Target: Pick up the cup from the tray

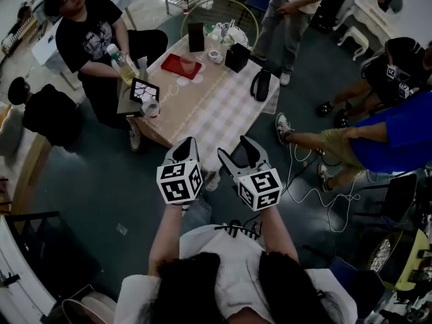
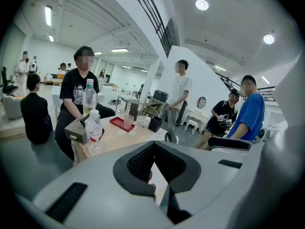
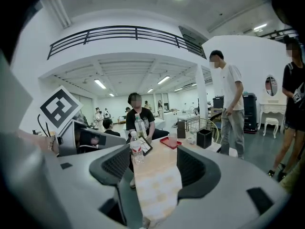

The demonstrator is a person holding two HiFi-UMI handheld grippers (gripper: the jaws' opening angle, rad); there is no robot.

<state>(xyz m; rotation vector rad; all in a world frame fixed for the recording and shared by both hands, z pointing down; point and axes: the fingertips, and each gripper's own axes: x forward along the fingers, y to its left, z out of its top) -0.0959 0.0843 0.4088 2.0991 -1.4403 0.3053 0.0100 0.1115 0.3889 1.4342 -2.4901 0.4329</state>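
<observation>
A clear cup (image 1: 187, 64) stands on a red tray (image 1: 174, 68) at the far end of the checked table (image 1: 216, 113). Both grippers hover off the table's near edge, well short of the tray. My left gripper (image 1: 187, 144) has its jaws together with nothing between them. To its right, my right gripper (image 1: 237, 152) is open and empty. The left gripper view shows the cup (image 2: 128, 121) on the tray (image 2: 116, 123) far beyond the shut jaws (image 2: 153, 144). Through the right gripper (image 3: 155, 159), the cup (image 3: 172, 138) and tray (image 3: 170, 143) lie far ahead.
A seated person at the table's left holds a bottle (image 1: 121, 65). A small bottle (image 1: 152, 106) and a box (image 1: 138, 93) sit at the left edge. A black box (image 1: 237, 57) and black kettle (image 1: 261, 84) stand on the right. People sit and stand around; a cable (image 1: 310, 187) lies on the floor.
</observation>
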